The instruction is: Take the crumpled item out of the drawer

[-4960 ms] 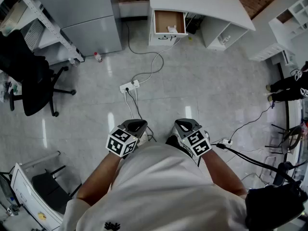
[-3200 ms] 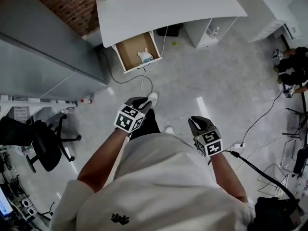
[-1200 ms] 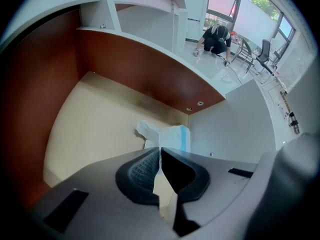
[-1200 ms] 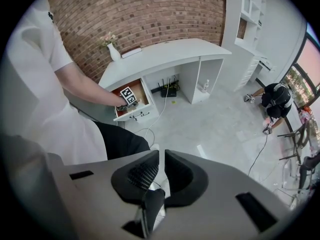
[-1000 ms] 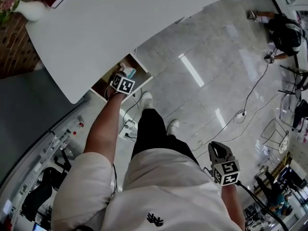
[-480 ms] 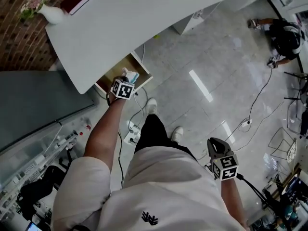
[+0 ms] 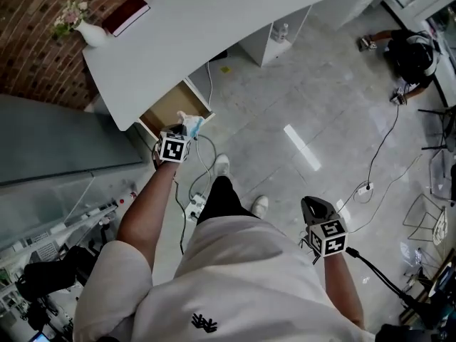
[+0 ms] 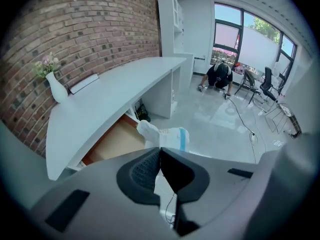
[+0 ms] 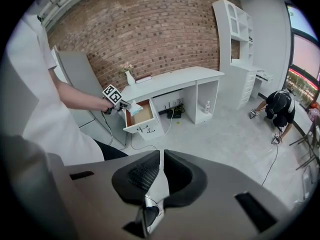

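A crumpled white item with a blue stripe (image 7: pixel 191 125) is pinched in my left gripper (image 7: pixel 185 130), which is shut on it just in front of and above the open drawer (image 7: pixel 167 105) of the white desk (image 7: pixel 199 34). In the left gripper view the crumpled item (image 8: pixel 162 135) sticks out past the jaws of the left gripper (image 8: pixel 160 151), with the drawer's brown inside (image 8: pixel 117 141) behind it. My right gripper (image 7: pixel 313 209) hangs low at my right side, shut and holding nothing. From there the right gripper (image 9: pixel 161 156) looks toward the drawer (image 9: pixel 142 115).
A vase (image 7: pixel 89 33) and a red book (image 7: pixel 125 14) stand on the desk's far end. A power strip with cables (image 7: pixel 194 204) lies on the floor by my feet. A grey cabinet (image 7: pixel 57 134) is at the left. A person (image 7: pixel 410 48) crouches at the far right.
My left gripper reached into the drawer, shut on the crumpled item and has drawn it up and back out. The right gripper stayed at my side.
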Available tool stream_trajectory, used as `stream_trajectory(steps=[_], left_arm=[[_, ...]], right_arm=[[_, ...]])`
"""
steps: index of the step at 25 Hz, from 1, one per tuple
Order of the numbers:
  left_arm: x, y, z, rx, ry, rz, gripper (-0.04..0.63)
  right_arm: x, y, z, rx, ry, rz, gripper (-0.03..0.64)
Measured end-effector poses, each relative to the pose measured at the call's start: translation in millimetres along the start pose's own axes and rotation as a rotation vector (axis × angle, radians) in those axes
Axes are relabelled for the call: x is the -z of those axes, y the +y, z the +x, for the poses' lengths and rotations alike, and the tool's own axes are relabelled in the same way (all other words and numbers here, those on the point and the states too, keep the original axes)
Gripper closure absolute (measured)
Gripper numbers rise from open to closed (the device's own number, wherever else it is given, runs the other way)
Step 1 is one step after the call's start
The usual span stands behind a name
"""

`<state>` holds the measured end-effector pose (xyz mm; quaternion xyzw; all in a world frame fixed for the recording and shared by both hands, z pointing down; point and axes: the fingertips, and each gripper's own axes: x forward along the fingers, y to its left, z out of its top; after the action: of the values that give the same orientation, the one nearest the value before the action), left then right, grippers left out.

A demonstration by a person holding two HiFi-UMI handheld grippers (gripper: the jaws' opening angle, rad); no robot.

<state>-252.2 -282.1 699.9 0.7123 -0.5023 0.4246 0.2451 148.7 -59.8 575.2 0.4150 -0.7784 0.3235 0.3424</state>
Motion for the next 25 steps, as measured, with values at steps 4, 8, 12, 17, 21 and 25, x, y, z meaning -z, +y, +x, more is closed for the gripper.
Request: stream_trajectory(steps=[4, 8, 12, 17, 21, 25], left_arm=[[0.2, -46.8, -52.5, 0.031, -0.037, 0.008, 0.571], [5.7, -97.7, -102.7, 0.072, -0.073, 0.021, 0.571], [13.9, -149.7, -148.8, 0.119, -0.096, 0.038, 0.571], [12.2, -210.5, -198.5, 0.185, -0.131, 0.076, 0.571], [12.2, -259.1, -232.0, 0.247, -0.151, 0.113, 0.571], [14.8, -298.4, -257.4, 0.308, -0.162, 0.146, 0.571]], right_arm=[[24.7, -5.7, -24.9, -0.018, -0.031, -0.013, 0.569], [44.9, -8.8, -47.4, -0.034, -0.067, -0.031, 0.571], [60.3, -11.3, -69.9, -0.043, -0.103, -0.042, 0.574], [72.2, -14.2, -90.4, -0.054, -0.142, -0.046, 0.578], [83.5, -13.9, -105.0, -0.071, -0.141, -0.056, 0.581], [87.8, -11.9, -115.8, -0.079, -0.149, -0.071, 0.583]])
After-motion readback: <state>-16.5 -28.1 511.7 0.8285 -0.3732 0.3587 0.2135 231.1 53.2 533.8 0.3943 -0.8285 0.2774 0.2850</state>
